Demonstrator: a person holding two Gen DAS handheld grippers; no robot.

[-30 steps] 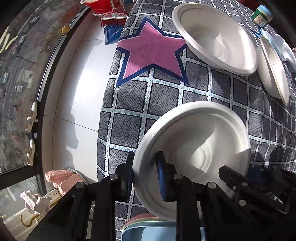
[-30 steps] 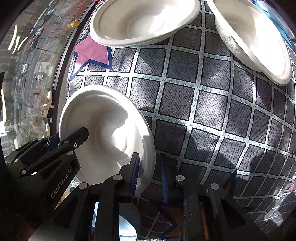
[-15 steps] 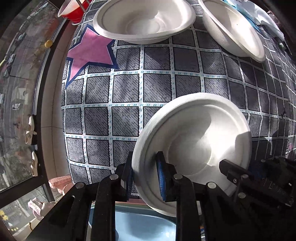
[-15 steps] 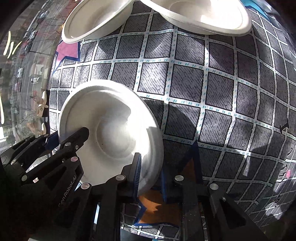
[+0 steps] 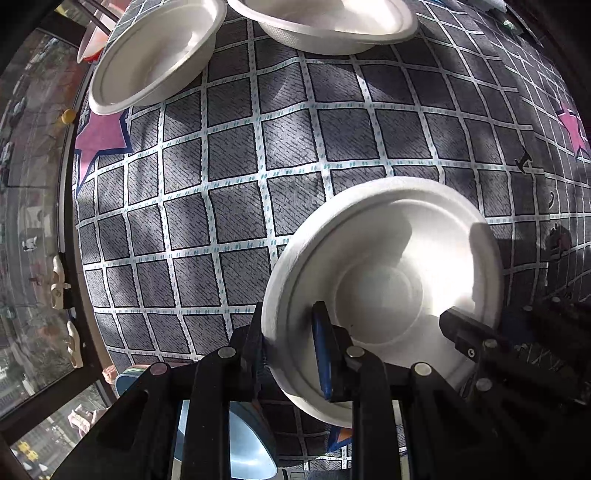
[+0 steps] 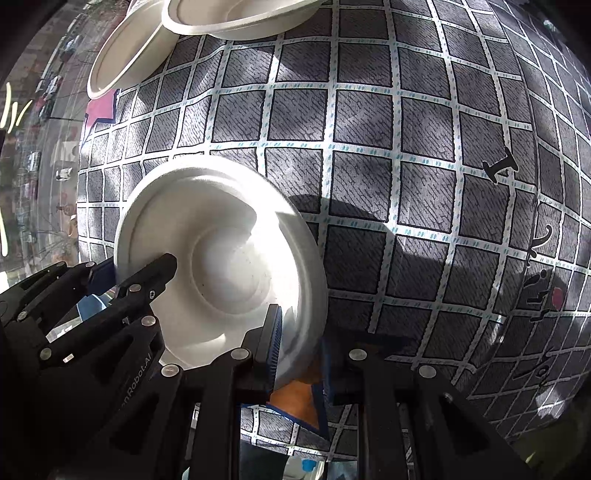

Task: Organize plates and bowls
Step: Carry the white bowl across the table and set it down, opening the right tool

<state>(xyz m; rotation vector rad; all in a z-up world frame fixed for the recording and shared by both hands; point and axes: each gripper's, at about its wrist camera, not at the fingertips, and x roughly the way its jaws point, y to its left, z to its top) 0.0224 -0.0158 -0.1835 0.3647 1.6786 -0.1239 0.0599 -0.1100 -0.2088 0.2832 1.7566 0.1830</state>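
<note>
A white paper bowl is held above the checked cloth by both grippers. My left gripper is shut on its left rim. My right gripper is shut on its right rim; the bowl also shows in the right wrist view. Two more white bowls lie at the far side: one at the far left and one beside it. They also show in the right wrist view, the left one and the other overlapping it.
The table is covered by a grey checked cloth with pink stars. A blue object sits below the table's near edge. A window and floor lie to the left. A red container stands at the far left.
Both grippers have carried the held bowl to the right over the cloth. The two far bowls have shifted toward the upper left of the views.
</note>
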